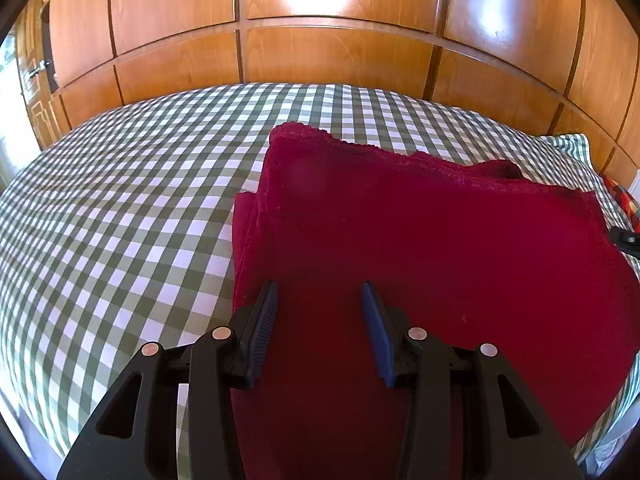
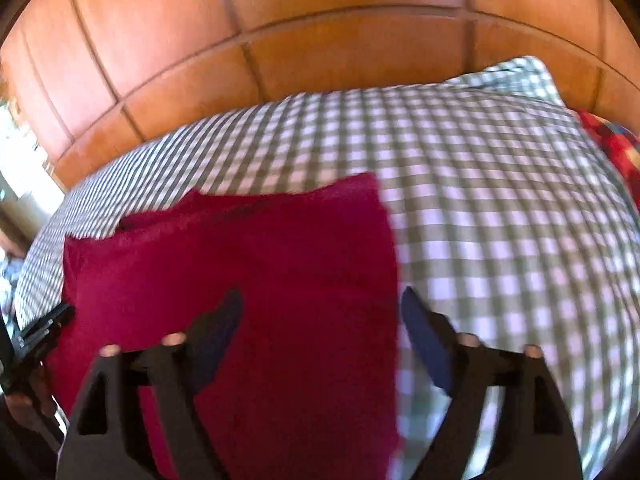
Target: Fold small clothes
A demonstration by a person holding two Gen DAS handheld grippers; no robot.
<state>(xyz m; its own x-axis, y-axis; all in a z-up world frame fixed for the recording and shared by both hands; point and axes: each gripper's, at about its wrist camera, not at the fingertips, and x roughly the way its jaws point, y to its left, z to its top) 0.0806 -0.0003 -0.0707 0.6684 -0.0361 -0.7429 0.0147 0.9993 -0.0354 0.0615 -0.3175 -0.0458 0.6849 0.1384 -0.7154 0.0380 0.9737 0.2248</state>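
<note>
Blue-padded left gripper [image 1: 320, 300] jaws spread, nothing pinched, above dark red cloth [image 1: 420, 248]. Right gripper [image 2: 322, 312] also spread wide, straddling the cloth's right edge; that view is motion-blurred. Cloth lies folded on checked bedspread [image 1: 120, 208], near its right edge, its near end cut off. Wooden panels [image 1: 320, 48] behind.

Open left gripper [image 1: 320, 300] above folded red cloth [image 1: 440, 248] on checkered bedspread [image 1: 120, 208].
</note>
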